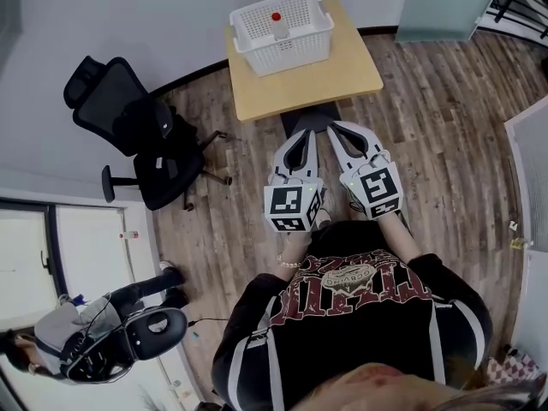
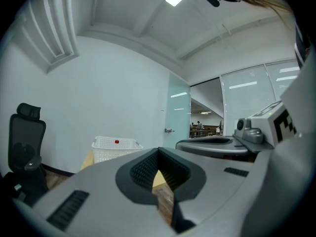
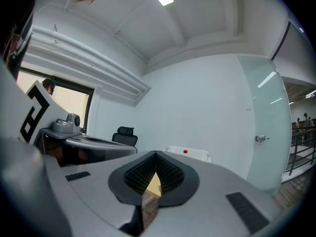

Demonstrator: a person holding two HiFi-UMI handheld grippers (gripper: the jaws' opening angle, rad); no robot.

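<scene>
The person stands on the wood-plank floor (image 1: pixel 445 101) with both tools drawn in close to the chest. They point forward at the small light-wood square table (image 1: pixel 308 84) just ahead. The left hand-held grey two-jaw gripper (image 1: pixel 306 133) is clenched, its ribbed black pads meeting at the tips with nothing caught between them. Its own view shows the same (image 2: pixel 158 151), with only a sliver of tabletop and floor visible through the diamond-shaped gap behind the tips. The right hand-held grey two-jaw gripper (image 1: pixel 336 128) sits just beside it, almost parallel, and it too is pinched closed on nothing (image 3: pixel 156 153). Neither tool touches the table; both hang short of its near edge. On the far half of the table stands a white plastic lattice basket (image 1: pixel 282 56), and inside it lies a small pale bottle with a red cap (image 1: pixel 276 24) (in both gripper views only the red dot shows above the rim). To the left, well apart from the table, a black mesh-backed swivel office chair (image 1: pixel 137 139) is parked near the curved white wall. Farther back on that side a second person in a grey top (image 1: pixel 51 336) bends over beside a round black seat (image 1: pixel 158 324).
</scene>
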